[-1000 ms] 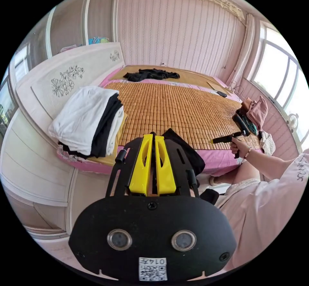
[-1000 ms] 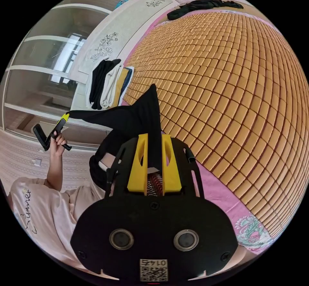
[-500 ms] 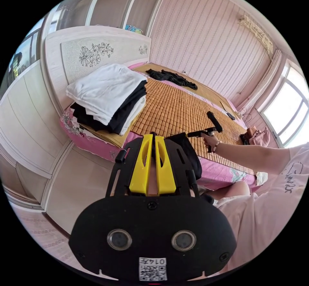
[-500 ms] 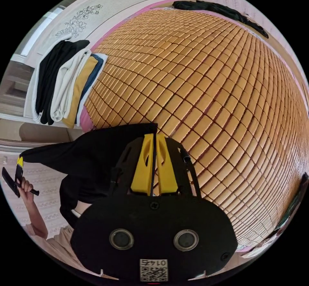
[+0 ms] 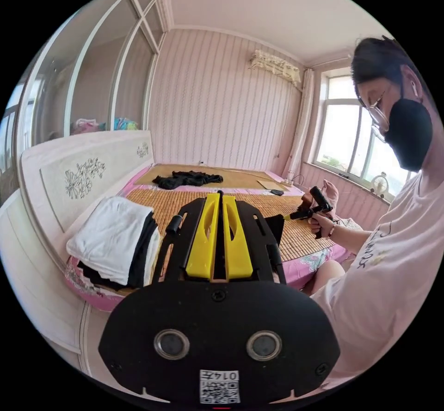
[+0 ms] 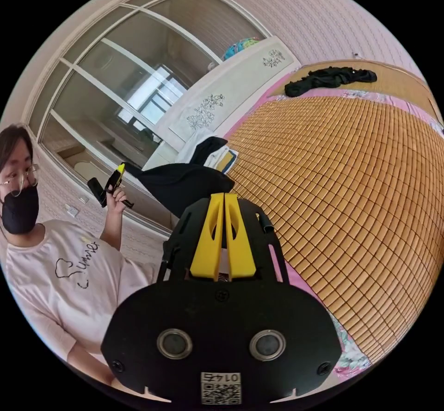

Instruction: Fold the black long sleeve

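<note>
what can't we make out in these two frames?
- Most of the black shirt: in the right gripper view, the tool's black body covers its lower part.
- Grip of the left tool on the cloth: in the left gripper view, its own yellow jaws hide the pinch.
- Lower layers of the folded pile: covered by the white top piece.
- Dark heap at the bed's far end: too small to identify.

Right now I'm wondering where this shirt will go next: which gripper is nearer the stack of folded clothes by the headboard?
Left. The left gripper is beside the stack of folded clothes; the right gripper is farther along the bed's edge.
</note>
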